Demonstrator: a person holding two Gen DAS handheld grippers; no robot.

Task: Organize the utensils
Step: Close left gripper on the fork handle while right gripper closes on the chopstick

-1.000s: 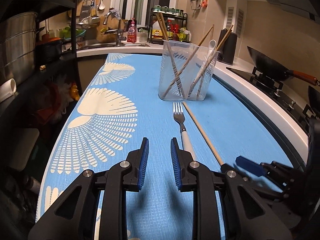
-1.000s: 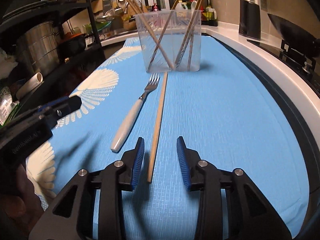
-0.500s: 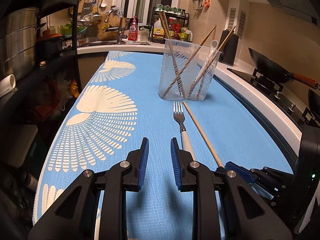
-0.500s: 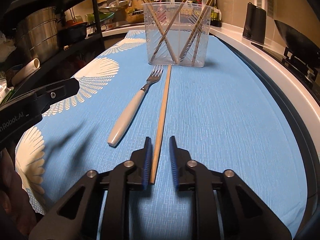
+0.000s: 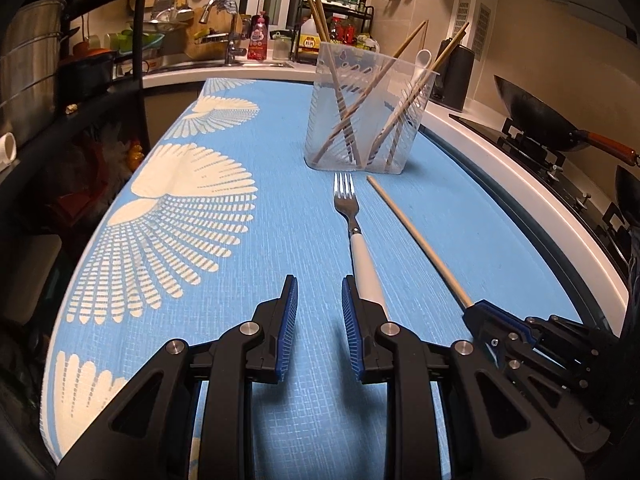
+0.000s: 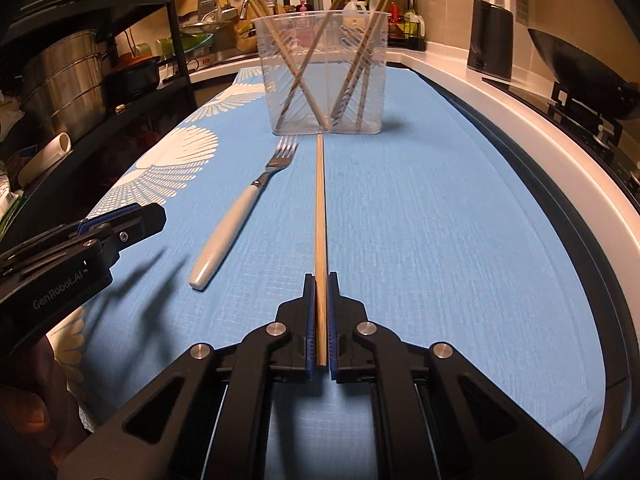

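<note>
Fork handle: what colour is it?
White, on the fork; right wrist view shows it best.

I see a sky-blue tablecloth (image 5: 280, 208) printed with cream-white fan shapes along its left side. My 2 grippers are black with blue ribbed pads (image 5: 290, 332), left gripper (image 5: 320, 308) and right gripper (image 6: 320, 320) alike. The chopstick (image 6: 319, 208) is pale tan wood. To its left, the fork (image 6: 244, 204) has a silver head and a white handle. At the far end, the clear holder (image 6: 322, 76) carries tan chopsticks and a white spoon (image 5: 422, 60). On the right, the wok (image 5: 536, 120) is black with an orange-red handle.
</note>
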